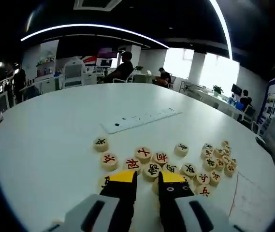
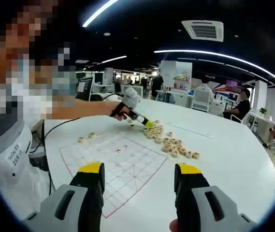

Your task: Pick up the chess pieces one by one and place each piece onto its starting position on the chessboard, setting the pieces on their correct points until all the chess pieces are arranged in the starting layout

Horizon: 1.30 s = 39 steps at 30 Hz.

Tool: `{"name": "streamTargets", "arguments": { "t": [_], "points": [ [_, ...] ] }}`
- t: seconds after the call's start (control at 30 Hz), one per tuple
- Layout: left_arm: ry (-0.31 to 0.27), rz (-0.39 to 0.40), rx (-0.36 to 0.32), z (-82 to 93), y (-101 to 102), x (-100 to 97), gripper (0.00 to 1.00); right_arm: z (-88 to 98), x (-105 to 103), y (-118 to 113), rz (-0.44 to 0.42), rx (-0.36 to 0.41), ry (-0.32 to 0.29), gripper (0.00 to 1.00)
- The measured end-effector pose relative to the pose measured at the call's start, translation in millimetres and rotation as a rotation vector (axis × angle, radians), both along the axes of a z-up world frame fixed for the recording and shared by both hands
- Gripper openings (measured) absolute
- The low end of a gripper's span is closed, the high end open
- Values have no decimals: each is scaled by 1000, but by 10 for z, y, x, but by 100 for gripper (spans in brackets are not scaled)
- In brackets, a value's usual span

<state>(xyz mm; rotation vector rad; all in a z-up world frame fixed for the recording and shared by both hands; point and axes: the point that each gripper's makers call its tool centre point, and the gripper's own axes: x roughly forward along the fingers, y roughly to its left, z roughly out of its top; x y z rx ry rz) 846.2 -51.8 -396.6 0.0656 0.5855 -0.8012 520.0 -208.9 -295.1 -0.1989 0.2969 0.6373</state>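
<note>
White and round-edged, the counter [image 1: 45, 140] spreads wide in an open office with desks, monitors and seated people far behind. From the left gripper view, its left half is bare and gives free room, while a long white power strip [image 1: 139, 120] lies across the middle beyond the pieces. Round wooden chess pieces [image 1: 161, 162] with red and black characters are scattered in a loose band from the centre toward the right, some touching, some apart, and a corner of the red-lined chessboard [image 1: 246, 193] shows at lower right. The left hand-held gripper [image 1: 147, 181] has its yellow-tipped black jaws set narrowly apart, low among the nearest pieces; one piece sits just behind the gap, but whether the jaws grip it cannot be told. From the right gripper view, the chessboard [image 2: 113, 164] lies flat on the counter ahead, its grid almost bare, with a couple of pieces near its far left corner and the band of pieces along its far edge. A person's hand reaches in from the left there, holding the other gripper over the pieces. The right hand-held gripper [image 2: 139, 176] hangs above the board's near edge, jaws wide apart and holding nothing.
</note>
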Motion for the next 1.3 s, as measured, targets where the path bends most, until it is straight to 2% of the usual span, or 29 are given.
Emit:
{"name": "streamTargets", "arguments": {
  "t": [0.1, 0.2, 0.27, 0.33, 0.4, 0.43, 0.47, 0.5, 0.57, 0.6, 0.83, 0.93, 1.0, 1.17, 1.3],
  "points": [
    [22, 9, -11, 3, -32, 32, 21, -7, 2, -1, -2, 2, 2, 59],
    [6, -8, -2, 8, -110, 23, 22, -5, -4, 8, 1, 1, 1, 59],
    [-16, -22, 28, 13, -136, 31, 25, -1, -6, 6, 2, 0, 0, 58],
    [-46, -44, 91, -36, -135, 44, 26, -4, -6, 5, 2, 0, 1, 58],
    [-34, -38, 63, -19, -164, 32, 23, -10, -6, 6, 2, 0, 2, 58],
    [-34, -41, 62, -13, -174, 10, 18, -10, -7, 5, 3, 0, 2, 58],
    [-65, -29, 84, 1, -150, 46, 11, -9, -7, 3, 3, 0, 2, 58],
    [-91, -20, 105, 8, -119, 81, 11, -8, -6, -1, 2, 0, 2, 58],
    [-79, -28, 89, 10, -138, 74, 11, -8, -3, -6, 0, 1, 2, 58],
    [-57, -23, 52, 31, -155, 67, 11, -8, -3, -6, 1, 1, 2, 58],
    [-52, -26, 8, 250, -17, -67, 11, -16, -4, 2, 2, 2, 3, 58],
    [-32, -54, -42, 385, 101, -310, 11, -9, -16, 16, 6, -1, 0, 58],
    [0, -69, -67, 429, 259, -539, 11, -2, -22, 25, 10, -1, -1, 58],
    [88, -106, -58, 340, 678, -1120, 11, 4, -23, 62, 18, -7, -1, 58],
    [167, -107, -109, 302, 952, -1514, 11, 18, -35, 118, 30, -7, -4, 58]
  ]
}}
